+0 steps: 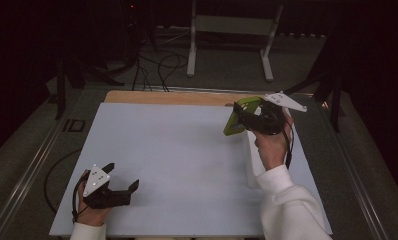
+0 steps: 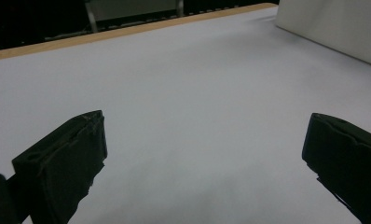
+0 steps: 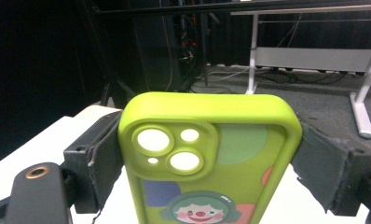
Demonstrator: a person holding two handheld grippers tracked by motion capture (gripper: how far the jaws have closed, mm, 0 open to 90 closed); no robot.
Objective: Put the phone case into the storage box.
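Green phone case (image 3: 207, 163) with a clown face sits clamped by its long edges in your right gripper (image 1: 259, 117), lifted above the far right of the white table (image 1: 177, 150), just over the white box (image 1: 253, 165); your left gripper (image 1: 119, 182) rests near the front-left corner, jaws spread wide, holding nothing.

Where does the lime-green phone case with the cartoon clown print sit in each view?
High view: the lime-green phone case is upper right of centre, raised over the white table's far right part, clamped in the right gripper.
Left gripper view: not in it; the open left gripper faces bare table.
Right gripper view: centre foreground, squeezed between both jaws.
Shared landmark: the white table surface.
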